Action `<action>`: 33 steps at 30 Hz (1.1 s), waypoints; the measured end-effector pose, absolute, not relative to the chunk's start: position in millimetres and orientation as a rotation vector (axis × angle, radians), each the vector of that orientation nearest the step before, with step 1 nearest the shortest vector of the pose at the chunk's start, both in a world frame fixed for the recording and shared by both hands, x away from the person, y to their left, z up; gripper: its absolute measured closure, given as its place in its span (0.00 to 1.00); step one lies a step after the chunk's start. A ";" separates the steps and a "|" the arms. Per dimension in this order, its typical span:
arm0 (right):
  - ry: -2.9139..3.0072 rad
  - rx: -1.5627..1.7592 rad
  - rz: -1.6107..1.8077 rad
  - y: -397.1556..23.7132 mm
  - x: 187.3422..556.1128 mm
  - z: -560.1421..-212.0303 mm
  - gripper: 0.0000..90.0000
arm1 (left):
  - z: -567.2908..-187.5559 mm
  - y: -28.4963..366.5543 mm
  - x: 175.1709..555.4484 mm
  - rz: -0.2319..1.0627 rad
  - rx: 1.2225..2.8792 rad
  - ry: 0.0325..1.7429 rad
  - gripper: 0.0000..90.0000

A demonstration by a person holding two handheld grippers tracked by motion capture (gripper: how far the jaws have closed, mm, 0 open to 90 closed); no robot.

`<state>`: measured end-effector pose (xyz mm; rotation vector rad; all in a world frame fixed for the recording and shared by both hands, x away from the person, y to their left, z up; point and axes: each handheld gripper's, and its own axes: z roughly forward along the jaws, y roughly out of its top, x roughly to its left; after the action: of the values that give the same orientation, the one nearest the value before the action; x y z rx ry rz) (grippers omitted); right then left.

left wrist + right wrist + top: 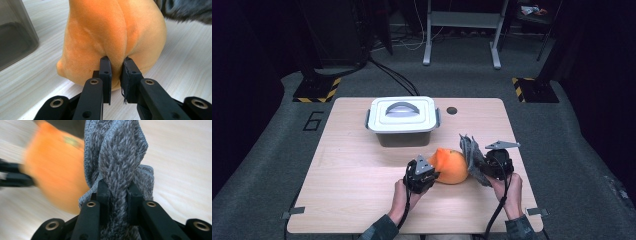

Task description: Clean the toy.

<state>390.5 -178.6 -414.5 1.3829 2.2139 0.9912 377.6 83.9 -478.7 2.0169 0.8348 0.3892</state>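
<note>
From above my surface I can read one mark: a large dark numeral "6" [313, 120] on the grey floor [272, 150], just off the far left corner. Nothing else near my fingers carries readable lettering.

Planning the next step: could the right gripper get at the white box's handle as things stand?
Probably not yet: the right gripper is shut on a grey cloth, though nothing blocks the way to the box handle.

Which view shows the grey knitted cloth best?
The right gripper view: the grey knitted cloth stands close up, pinched between that gripper's jaws. The high view shows it small; the left gripper view catches one corner.
</note>
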 end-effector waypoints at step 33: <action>2.247 1.297 0.943 -149.3 394.3 -418.4 0.85 | -478.6 82.1 378.9 0.373 2.022 0.834 0.88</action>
<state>394.3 -149.3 -418.4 1.2968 2.2467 0.9431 378.9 82.1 -478.6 2.0223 0.8338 0.3729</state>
